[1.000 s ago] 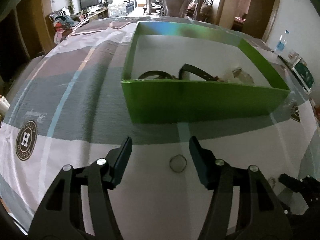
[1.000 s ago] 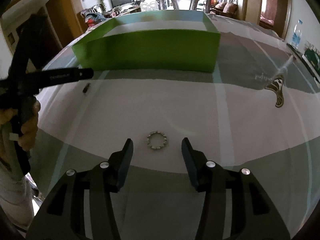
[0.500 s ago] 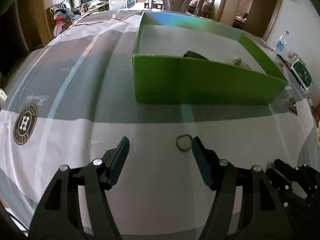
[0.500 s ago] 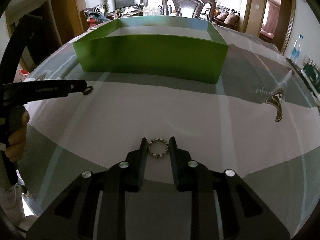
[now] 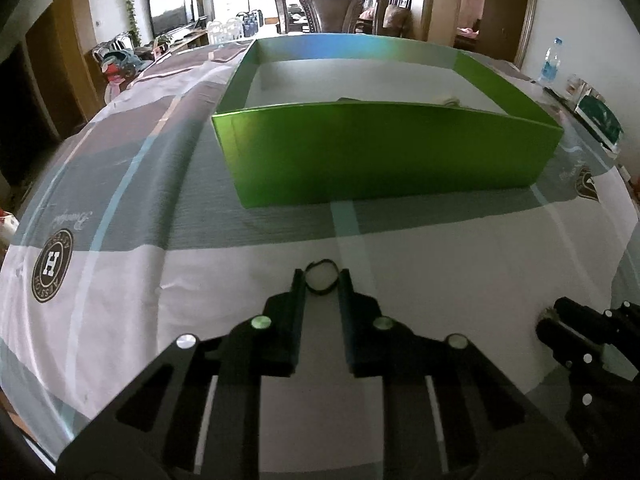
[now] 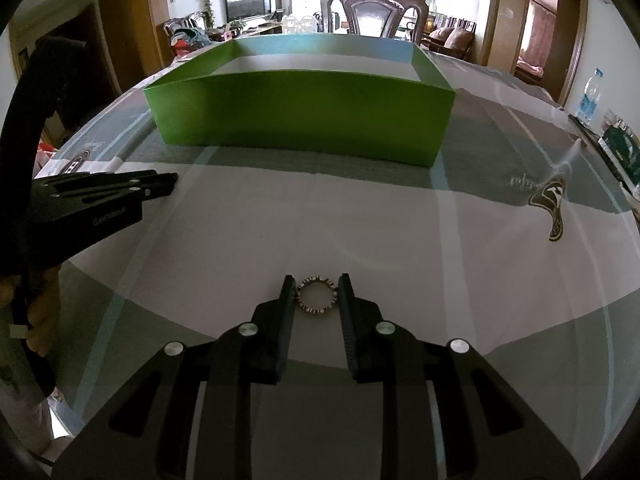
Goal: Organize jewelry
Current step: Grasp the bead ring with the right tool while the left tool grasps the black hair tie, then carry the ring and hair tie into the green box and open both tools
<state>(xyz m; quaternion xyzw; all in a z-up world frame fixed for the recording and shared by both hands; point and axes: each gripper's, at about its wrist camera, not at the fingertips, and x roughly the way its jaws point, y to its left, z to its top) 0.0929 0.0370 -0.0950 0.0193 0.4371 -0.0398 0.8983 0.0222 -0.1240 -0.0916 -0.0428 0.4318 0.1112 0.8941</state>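
Beaded ring (image 6: pixel 317 294) sits pinched between the right fingers (image 6: pixel 289 300).

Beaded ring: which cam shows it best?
Right wrist view: the beaded ring sits centred between the right gripper fingers, beads distinct. Left wrist view shows only a speck at that gripper's tip.

A table covered by a white cloth with grey bands, thin pale-blue stripes and round dark crests (image 5: pixel 120 288) carries an open green cardboard box (image 5: pixel 384 152) standing near its middle. On the white part in front of the box lie a thin dark ring (image 5: pixel 322 277) and, well apart, a beaded silver ring (image 6: pixel 316 294).
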